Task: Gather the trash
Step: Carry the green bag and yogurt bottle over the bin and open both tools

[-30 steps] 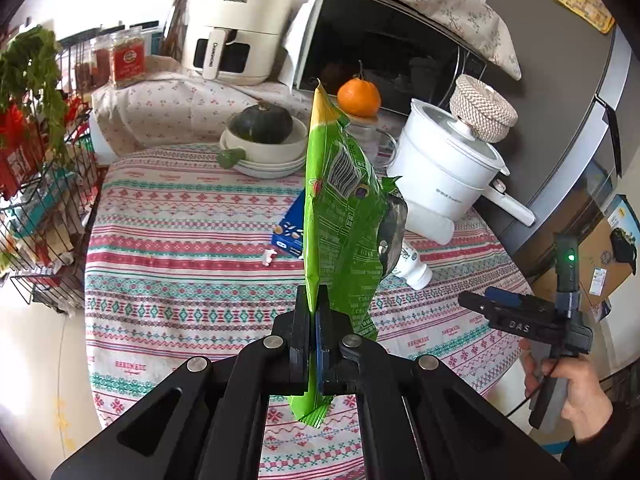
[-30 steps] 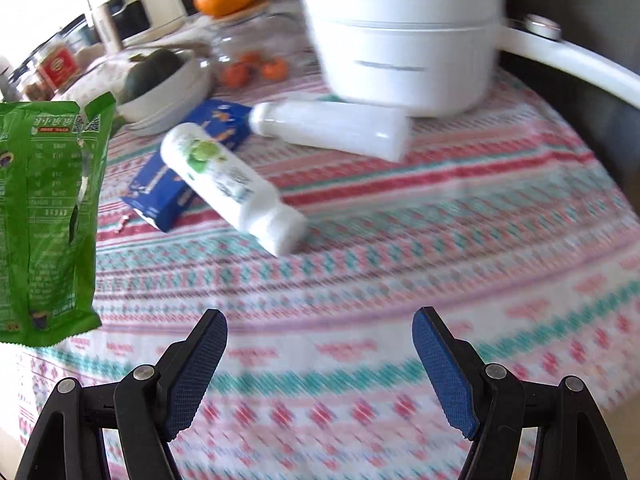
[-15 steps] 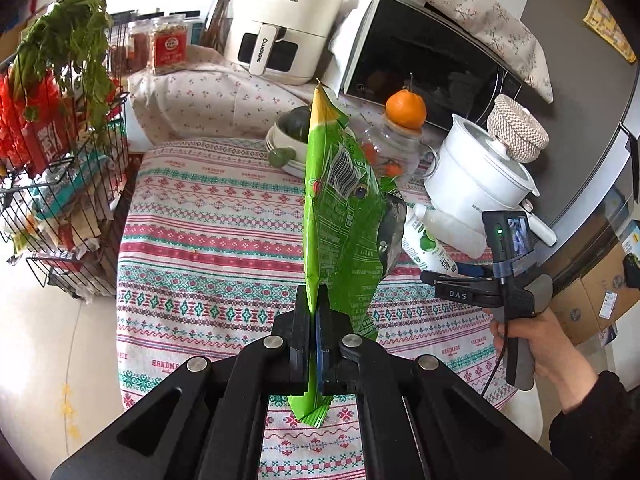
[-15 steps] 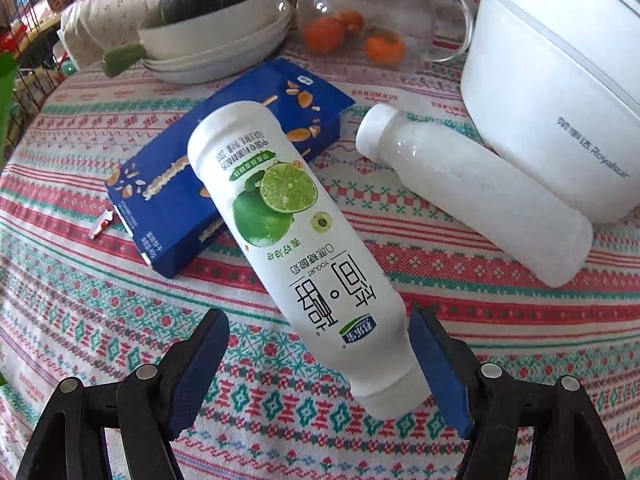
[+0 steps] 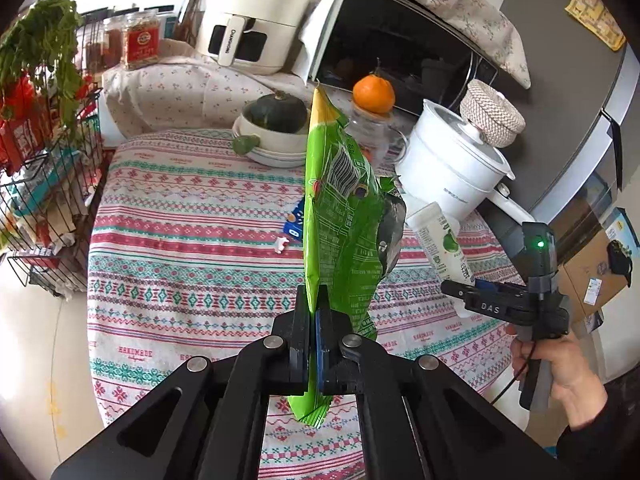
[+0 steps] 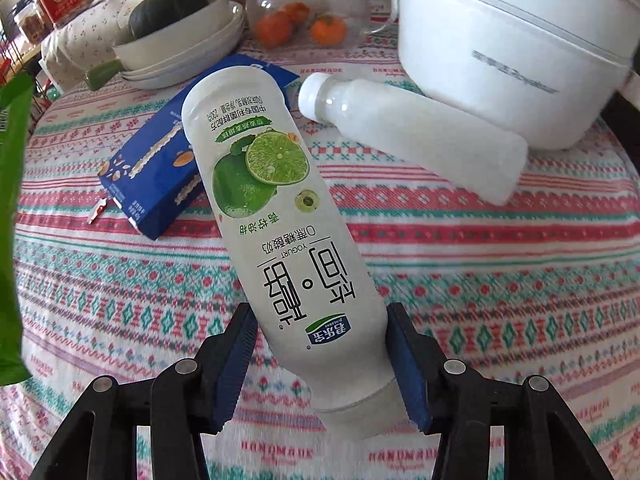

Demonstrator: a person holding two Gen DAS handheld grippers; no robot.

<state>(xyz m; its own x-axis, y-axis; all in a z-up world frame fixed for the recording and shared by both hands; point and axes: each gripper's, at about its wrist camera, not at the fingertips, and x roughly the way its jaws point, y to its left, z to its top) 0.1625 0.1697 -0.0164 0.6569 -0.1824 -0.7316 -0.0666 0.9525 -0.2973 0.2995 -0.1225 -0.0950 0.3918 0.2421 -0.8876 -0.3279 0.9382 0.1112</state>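
My left gripper (image 5: 314, 312) is shut on the lower edge of an empty green snack bag (image 5: 340, 220), which stands up above the patterned tablecloth (image 5: 180, 240). My right gripper (image 6: 320, 332) straddles the cap end of a lime yogurt bottle (image 6: 276, 208). Its jaws are closing, with the blue pads (image 6: 240, 344) right at the bottle's sides. The bottle lies tilted, its far end resting on a flat blue carton (image 6: 156, 168). A plain white bottle (image 6: 420, 148) lies beside it. From the left wrist view, a hand holds the right gripper (image 5: 454, 290) at the yogurt bottle (image 5: 438, 240).
A white cooking pot (image 6: 500, 40) stands just behind the bottles. A glass jar of oranges (image 6: 320, 8) and stacked bowls with a green squash (image 6: 180, 40) are further back. A small wrapper scrap (image 6: 98, 211) lies by the carton. A wire rack (image 5: 36, 200) stands left of the table.
My right gripper has come down over the yogurt bottle and its jaws have narrowed around it. The left gripper still holds the green bag in about the same place.
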